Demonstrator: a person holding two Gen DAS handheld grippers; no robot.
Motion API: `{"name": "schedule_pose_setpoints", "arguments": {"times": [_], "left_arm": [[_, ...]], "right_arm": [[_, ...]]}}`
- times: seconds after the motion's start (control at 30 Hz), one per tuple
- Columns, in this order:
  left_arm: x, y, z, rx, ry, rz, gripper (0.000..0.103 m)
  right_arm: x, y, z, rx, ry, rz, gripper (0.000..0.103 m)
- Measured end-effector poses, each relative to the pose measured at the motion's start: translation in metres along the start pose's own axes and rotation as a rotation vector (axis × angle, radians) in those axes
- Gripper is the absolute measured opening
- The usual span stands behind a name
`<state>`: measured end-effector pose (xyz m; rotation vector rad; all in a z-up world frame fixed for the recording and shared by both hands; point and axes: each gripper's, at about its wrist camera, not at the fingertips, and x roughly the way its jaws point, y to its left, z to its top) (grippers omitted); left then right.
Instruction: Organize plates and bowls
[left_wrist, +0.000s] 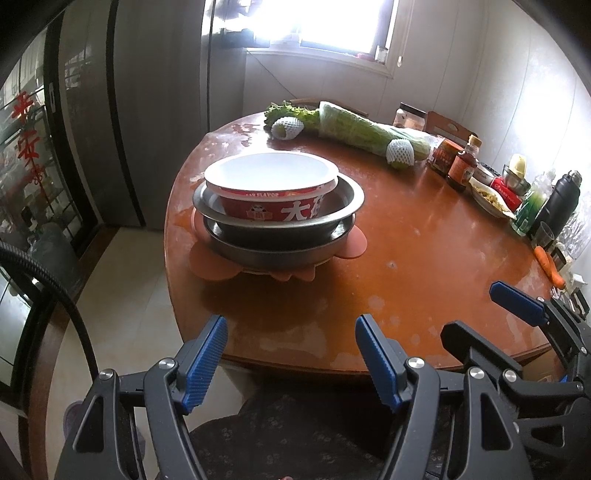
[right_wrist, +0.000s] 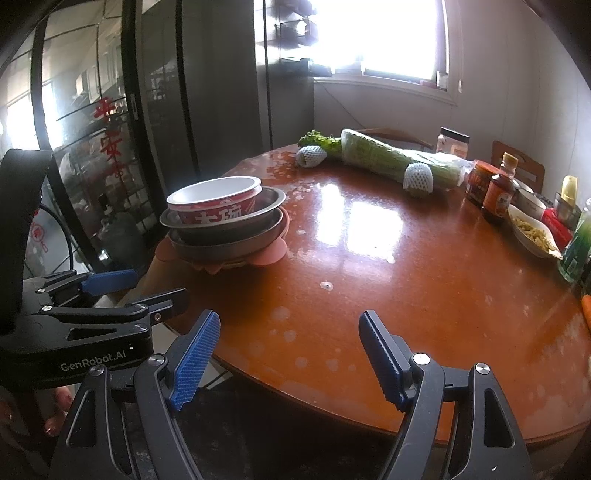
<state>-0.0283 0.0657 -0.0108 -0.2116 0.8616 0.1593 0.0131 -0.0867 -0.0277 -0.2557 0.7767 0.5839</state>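
1. Well apart from the stack, my left gripper and right gripper hold ribbed blue jaws released, empty.
2. One red paper bowl nests in two round steel plates on the glossy bench.

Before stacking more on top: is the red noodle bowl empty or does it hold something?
Empty. The red noodle bowl sits upright in the steel basins, its white inside bare in the left wrist view.

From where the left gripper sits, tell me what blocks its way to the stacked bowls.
Nothing visible does. Only bare table lies between the open left gripper and the red bowl nested in the steel dishes.
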Motion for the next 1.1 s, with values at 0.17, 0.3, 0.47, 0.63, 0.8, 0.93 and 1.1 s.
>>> {"name": "schedule_pose_setpoints", "arguments": {"times": [0.17, 0.3, 0.47, 0.63, 0.8, 0.93, 1.1], "left_arm": [[0.0008, 0.0003, -0.0006, 0.000, 0.001, 0.001, 0.071], [0.0010, 0.0002, -0.0008, 0.001, 0.002, 0.001, 0.071], [0.0012, 0.0005, -0.0011, 0.000, 0.002, 0.002, 0.071], [0.0014, 0.0011, -0.0019, 0.000, 0.004, 0.002, 0.071], [0.0033, -0.0003, -0.0029, 0.009, 0.012, 0.000, 0.071], [0.0040, -0.0016, -0.0034, 0.017, 0.015, 0.004, 0.071], [0.0018, -0.0047, -0.0022, 0.025, 0.000, 0.007, 0.071]], "right_arm": [[0.0000, 0.0000, 0.0001, 0.001, 0.000, -0.001, 0.079], [0.0002, -0.0002, 0.0001, 0.000, -0.001, 0.000, 0.079], [0.0001, -0.0002, 0.0000, 0.000, -0.001, -0.001, 0.079], [-0.0003, -0.0007, 0.0001, 0.002, -0.002, -0.002, 0.079], [-0.0006, -0.0017, 0.0002, 0.006, -0.001, -0.002, 0.079], [-0.0013, -0.0026, -0.0003, 0.009, -0.001, -0.003, 0.079], [-0.0013, -0.0035, -0.0005, 0.014, 0.000, 0.000, 0.079]]}}
